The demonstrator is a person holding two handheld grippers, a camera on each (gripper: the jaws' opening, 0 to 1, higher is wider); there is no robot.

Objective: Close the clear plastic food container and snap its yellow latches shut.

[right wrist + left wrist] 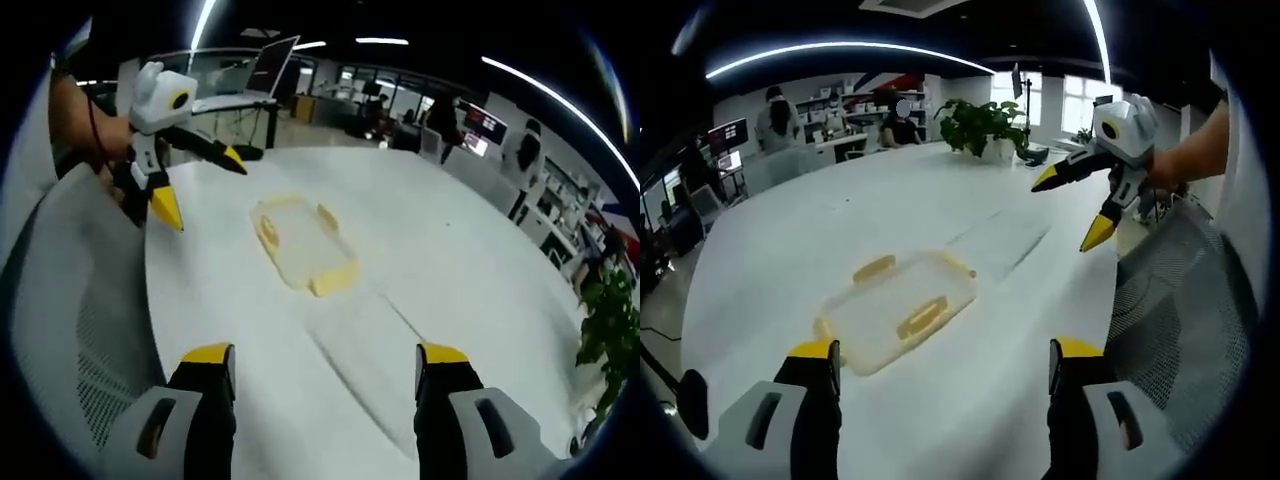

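The clear plastic food container (pixel 902 310) lies flat on the white table (pixel 770 260), its yellow latches (pixel 922 317) sticking out at the sides. My left gripper (pixel 945 355) hovers just short of it, open, nothing between its jaws. My right gripper (pixel 1070 210) hangs in the air to the right of the container, held by a hand, jaws spread. In the right gripper view the container (pixel 300 245) lies ahead on the table (pixel 460 260). My right gripper (pixel 322 358) stands open well short of it, and the left gripper (pixel 202 187) is open at upper left.
A grey mesh chair (pixel 1185 300) stands close at the table's edge, seen also as the chair (pixel 80 300). A potted plant (pixel 980 125) sits at the far end of the table. People and desks with monitors fill the background.
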